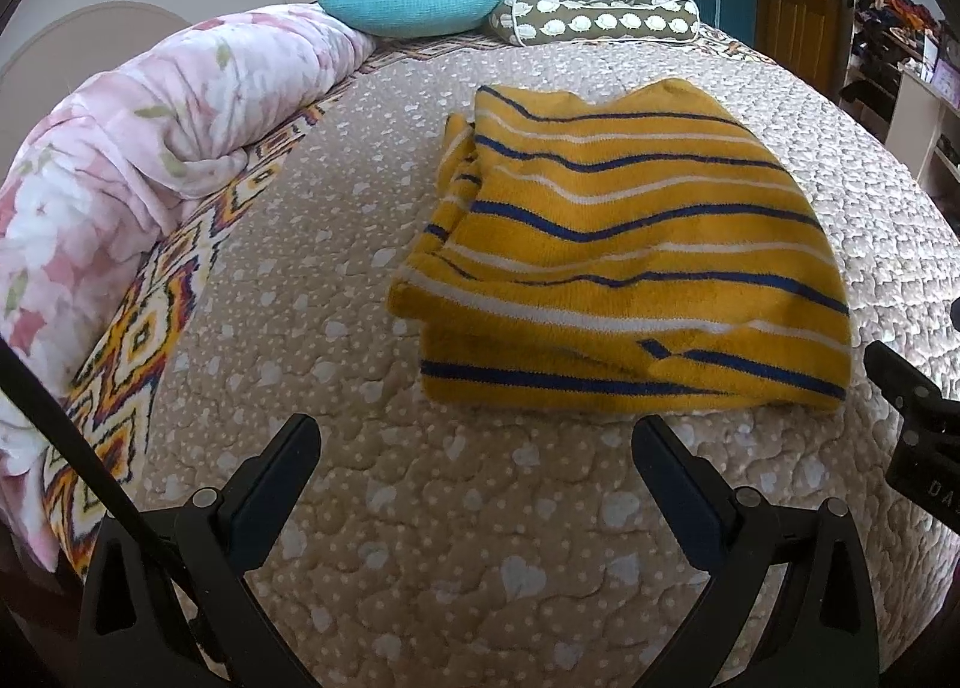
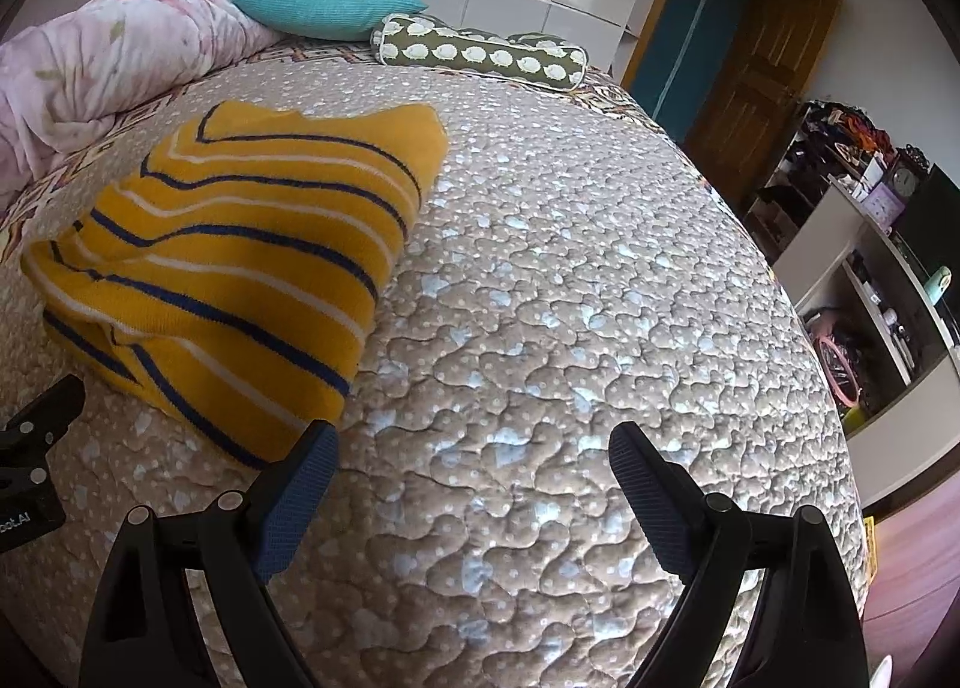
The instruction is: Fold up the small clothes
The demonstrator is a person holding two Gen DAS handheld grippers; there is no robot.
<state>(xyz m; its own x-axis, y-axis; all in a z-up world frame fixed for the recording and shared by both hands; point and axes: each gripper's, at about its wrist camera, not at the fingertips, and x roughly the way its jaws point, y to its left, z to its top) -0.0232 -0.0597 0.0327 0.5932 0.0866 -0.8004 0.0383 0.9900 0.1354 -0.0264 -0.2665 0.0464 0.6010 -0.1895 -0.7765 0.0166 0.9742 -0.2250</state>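
Observation:
A yellow knit garment with blue and white stripes (image 1: 624, 262) lies folded into a thick rectangle on the beige quilted bed cover (image 1: 336, 328). My left gripper (image 1: 477, 442) hovers open just short of its near edge, nothing between the fingers. In the right wrist view the same folded garment (image 2: 240, 262) lies at the left, and my right gripper (image 2: 474, 448) is open over bare quilt (image 2: 600, 298) to the right of its near corner. Each gripper's body shows at the edge of the other's view.
A rolled pink floral duvet (image 1: 150, 147) runs along the left side of the bed. A teal pillow (image 1: 426, 0) and an olive bolster (image 1: 600, 18) lie at the head. Cluttered shelves (image 2: 870, 268) and a wooden door (image 2: 756, 75) stand at the right.

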